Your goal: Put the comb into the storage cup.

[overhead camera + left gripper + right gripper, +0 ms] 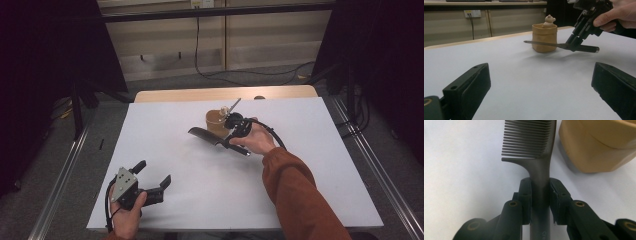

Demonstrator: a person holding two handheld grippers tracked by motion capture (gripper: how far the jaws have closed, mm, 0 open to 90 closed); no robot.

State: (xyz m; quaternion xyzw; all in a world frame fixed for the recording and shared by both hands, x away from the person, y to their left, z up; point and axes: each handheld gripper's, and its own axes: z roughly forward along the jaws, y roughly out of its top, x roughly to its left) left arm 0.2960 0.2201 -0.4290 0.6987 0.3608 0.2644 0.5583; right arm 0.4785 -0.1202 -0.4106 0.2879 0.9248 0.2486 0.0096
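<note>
A dark grey comb (202, 135) (544, 43) (534, 150) hangs level just above the white table top (300, 165), with a shadow under it. My right gripper (223, 142) (540, 187) is shut on its handle just behind the teeth, and the right gripper (571, 46) also appears in the left gripper view. Right beside the comb stands a tan pouch (216, 122) (544, 38) (596, 145) with a small bear figure (549, 20) in it. My left gripper (152, 173) (540, 67) rests near the table's front left corner, open, with nothing between its jaws.
A wooden table edge (200, 94) runs along the far side. Metal rails (60, 185) flank the table on the floor. A cable (250, 75) lies on the floor beyond the table. Bare table top spreads between the two grippers.
</note>
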